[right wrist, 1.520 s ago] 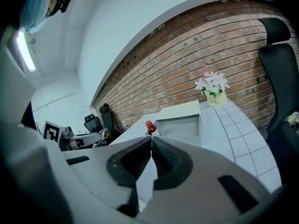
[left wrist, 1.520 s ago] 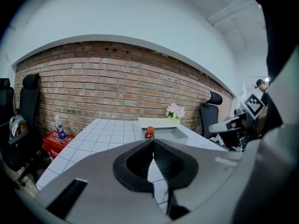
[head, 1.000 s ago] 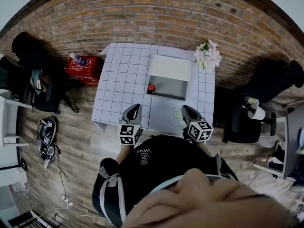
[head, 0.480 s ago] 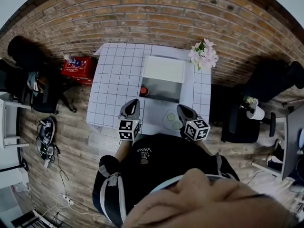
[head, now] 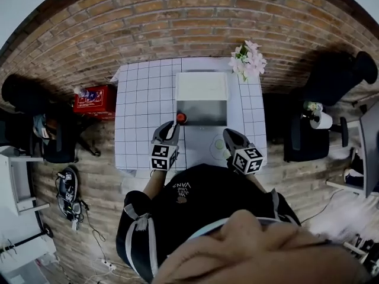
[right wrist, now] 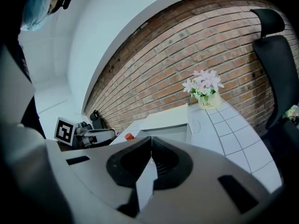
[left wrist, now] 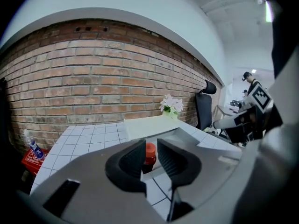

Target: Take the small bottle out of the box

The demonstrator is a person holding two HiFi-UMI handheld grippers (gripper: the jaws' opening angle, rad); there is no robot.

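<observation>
Left claw [head: 170, 129] of mine moved up to the box's [head: 204, 112] near left corner, jaws just parted slightly, released. Small bottle [head: 181, 118], red cap, stands inside that corner, seen through the gap, not gripped. Right claw [head: 228, 138] clenched, empty, before the box's near right side.

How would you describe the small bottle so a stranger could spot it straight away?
Start at the white checked table against the brick wall, where an open grey box sits. The small bottle stands upright in the box's near left corner. Its red cap is the only red thing on the table.
</observation>
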